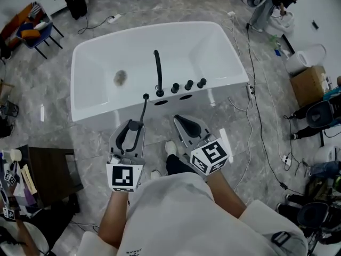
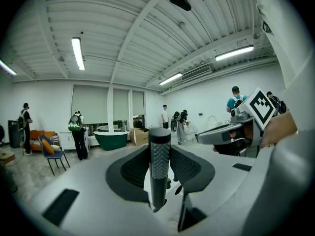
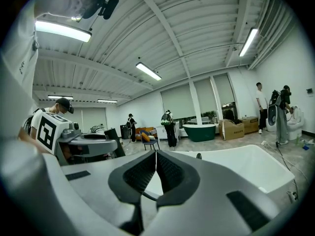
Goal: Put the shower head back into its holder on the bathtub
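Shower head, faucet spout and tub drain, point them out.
shower head [image 2: 160, 161], left gripper view, its dimpled section
faucet spout [image 1: 158, 71], head view, its upright stem
tub drain [image 1: 120, 77], head view, its centre

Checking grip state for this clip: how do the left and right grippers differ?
The left gripper grips the shower head upright between its jaws; the right gripper holds nothing. Left jaws stand apart around the handle; right jaws are shut. Both point toward the bathtub.
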A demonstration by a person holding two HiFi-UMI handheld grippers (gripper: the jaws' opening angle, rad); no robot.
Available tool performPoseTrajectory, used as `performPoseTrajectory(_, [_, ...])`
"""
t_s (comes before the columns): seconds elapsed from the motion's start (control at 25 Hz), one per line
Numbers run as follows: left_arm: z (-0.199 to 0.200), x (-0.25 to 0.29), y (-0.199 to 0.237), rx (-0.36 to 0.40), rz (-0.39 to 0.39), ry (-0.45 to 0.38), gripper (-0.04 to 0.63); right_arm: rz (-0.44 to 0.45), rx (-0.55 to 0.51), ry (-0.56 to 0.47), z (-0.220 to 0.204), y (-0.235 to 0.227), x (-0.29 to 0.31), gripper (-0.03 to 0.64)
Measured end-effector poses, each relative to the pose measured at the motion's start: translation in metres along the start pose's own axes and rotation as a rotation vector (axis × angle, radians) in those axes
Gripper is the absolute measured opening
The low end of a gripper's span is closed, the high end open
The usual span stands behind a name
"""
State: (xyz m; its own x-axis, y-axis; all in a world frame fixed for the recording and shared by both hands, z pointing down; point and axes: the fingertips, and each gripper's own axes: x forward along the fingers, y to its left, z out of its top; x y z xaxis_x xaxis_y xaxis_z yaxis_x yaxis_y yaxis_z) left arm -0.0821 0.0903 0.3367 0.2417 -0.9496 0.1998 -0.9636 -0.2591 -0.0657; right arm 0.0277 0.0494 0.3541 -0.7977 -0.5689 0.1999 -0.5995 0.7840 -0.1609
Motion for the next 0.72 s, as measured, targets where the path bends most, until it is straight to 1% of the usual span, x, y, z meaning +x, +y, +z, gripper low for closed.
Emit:
performPoseTrajectory(0.4, [0.004, 0.046, 0.016, -0.016, 0.026, 0.021, 0.140, 0.035, 0.005, 0.025, 0.008, -0.038, 0.035, 0.020])
performPoseTrajectory(0.72, [0.005, 0.088, 0.018, -0.022, 0.052, 0.043, 0.140, 0.064, 0.013, 0.046, 0.009, -0.078, 0.055, 0.019])
